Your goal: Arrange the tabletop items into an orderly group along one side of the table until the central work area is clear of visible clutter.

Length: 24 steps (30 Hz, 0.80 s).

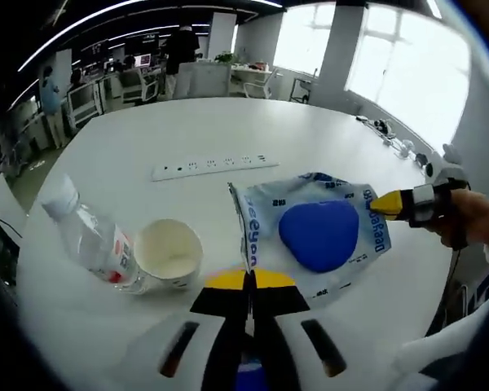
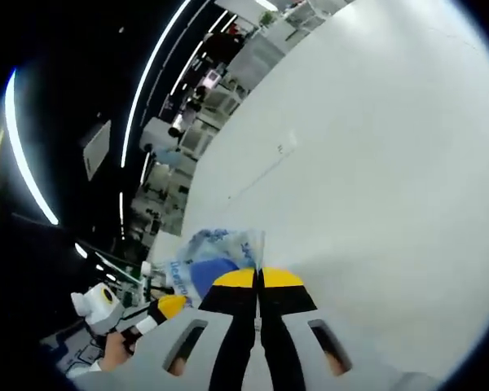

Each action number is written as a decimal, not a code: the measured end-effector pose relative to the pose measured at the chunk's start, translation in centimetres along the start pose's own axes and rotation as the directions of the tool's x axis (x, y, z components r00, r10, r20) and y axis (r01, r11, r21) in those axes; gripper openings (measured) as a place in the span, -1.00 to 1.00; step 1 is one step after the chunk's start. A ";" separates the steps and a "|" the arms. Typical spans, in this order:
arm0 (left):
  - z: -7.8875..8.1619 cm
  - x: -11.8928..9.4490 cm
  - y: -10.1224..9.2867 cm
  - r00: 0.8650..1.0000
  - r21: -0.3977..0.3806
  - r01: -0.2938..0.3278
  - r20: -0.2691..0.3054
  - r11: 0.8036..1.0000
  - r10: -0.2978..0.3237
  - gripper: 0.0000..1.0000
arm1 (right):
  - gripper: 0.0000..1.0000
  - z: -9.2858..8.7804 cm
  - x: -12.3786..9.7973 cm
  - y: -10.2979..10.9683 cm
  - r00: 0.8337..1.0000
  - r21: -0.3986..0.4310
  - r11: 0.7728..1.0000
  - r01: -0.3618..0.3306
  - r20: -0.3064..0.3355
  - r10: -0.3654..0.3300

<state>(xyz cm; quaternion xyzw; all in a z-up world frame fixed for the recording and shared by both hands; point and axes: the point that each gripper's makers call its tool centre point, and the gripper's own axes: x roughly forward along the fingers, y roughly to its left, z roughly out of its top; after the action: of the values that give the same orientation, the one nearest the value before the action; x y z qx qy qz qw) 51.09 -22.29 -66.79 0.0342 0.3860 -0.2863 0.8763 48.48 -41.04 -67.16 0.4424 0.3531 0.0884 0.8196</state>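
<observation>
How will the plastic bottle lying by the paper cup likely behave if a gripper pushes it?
The bottle lies on its side on the smooth table, so it will probably roll. It looks clear and nearly empty, so likely light and easily dented. It seems to touch the cup, which may get nudged too.

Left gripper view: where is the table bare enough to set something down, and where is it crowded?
Bare: the far tabletop beyond the power strip, and the stretch between strip and bag. Crowded: the near edge, where bottle, paper cup and bag lie close together.
</observation>
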 end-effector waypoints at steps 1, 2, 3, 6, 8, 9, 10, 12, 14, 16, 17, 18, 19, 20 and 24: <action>-0.1 0.3 0.1 1.000 -0.001 -0.002 -0.005 1.000 0.002 -1.00 | -1.00 -0.1 0.2 -0.1 1.000 0.003 1.000 0.005 -0.005 -0.005; -0.3 0.6 0.2 1.000 -0.002 -0.004 -0.009 1.000 0.004 -1.00 | -1.00 -0.1 0.3 -0.2 1.000 0.005 1.000 0.007 -0.008 -0.007; -0.4 0.8 0.2 1.000 -0.002 -0.006 -0.013 1.000 0.006 -1.00 | -1.00 -0.2 0.6 -0.4 1.000 0.007 1.000 0.010 -0.015 -0.010; -1.1 1.7 0.7 0.999 -0.008 -0.012 -0.032 1.000 0.012 -1.00 | -1.00 -0.3 1.6 -1.3 0.999 0.001 1.000 0.022 -0.042 -0.022; -1.4 2.1 0.9 0.999 -0.014 -0.016 -0.041 1.000 0.015 -1.00 | -1.00 -0.4 2.0 -1.6 0.998 -0.002 1.000 0.028 -0.058 -0.028; -1.6 2.4 1.1 0.999 -0.016 -0.019 -0.046 1.000 0.018 -1.00 | -1.00 -0.3 2.5 -1.8 0.998 -0.004 1.000 0.030 -0.064 -0.030; -1.8 2.6 1.2 0.999 -0.016 -0.023 -0.050 1.000 0.022 -1.00 | -1.00 -0.3 2.7 -1.9 0.997 -0.008 0.999 0.032 -0.071 -0.033; -2.2 3.1 1.6 0.998 -0.008 -0.038 -0.059 0.999 0.038 -1.00 | -1.00 -0.4 3.4 -2.2 0.996 -0.011 0.999 0.035 -0.084 -0.036; -2.5 3.6 2.0 0.996 -0.006 -0.057 -0.067 0.998 0.056 -1.00 | -1.00 -0.4 4.2 -2.4 0.994 -0.028 0.999 0.039 -0.099 -0.041; -2.8 4.1 2.4 0.994 0.005 -0.075 -0.074 0.997 0.075 -1.00 | -1.00 -0.5 4.9 -2.7 0.993 -0.045 0.998 0.043 -0.112 -0.048; -2.9 4.2 2.4 0.994 0.009 -0.077 -0.075 0.997 0.077 -1.00 | -1.00 -0.4 5.3 -3.0 0.992 -0.049 0.998 0.046 -0.115 -0.052; -3.0 4.3 2.4 0.994 0.013 -0.079 -0.075 0.997 0.080 -1.00 | -1.00 -0.4 5.5 -3.2 0.991 -0.050 0.998 0.050 -0.118 -0.056; -3.1 4.5 2.5 0.993 0.023 -0.083 -0.078 0.996 0.085 -1.00 | -1.00 -0.4 5.7 -3.4 0.991 -0.045 0.998 0.052 -0.121 -0.058; -3.2 4.6 2.5 0.993 0.030 -0.085 -0.082 0.996 0.088 -1.00 | -1.00 -0.3 5.9 -3.6 0.991 -0.040 0.998 0.053 -0.123 -0.058; -3.5 5.5 3.0 0.989 0.057 -0.106 -0.095 0.993 0.111 -1.00 | -1.00 -0.5 6.6 -4.1 0.988 -0.029 0.998 0.055 -0.141 -0.058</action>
<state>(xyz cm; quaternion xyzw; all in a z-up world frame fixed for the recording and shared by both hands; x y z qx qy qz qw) 53.31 -21.41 -73.51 0.0919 0.4185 -0.2462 0.8694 52.29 -40.18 -73.89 0.4145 0.4216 0.1007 0.8002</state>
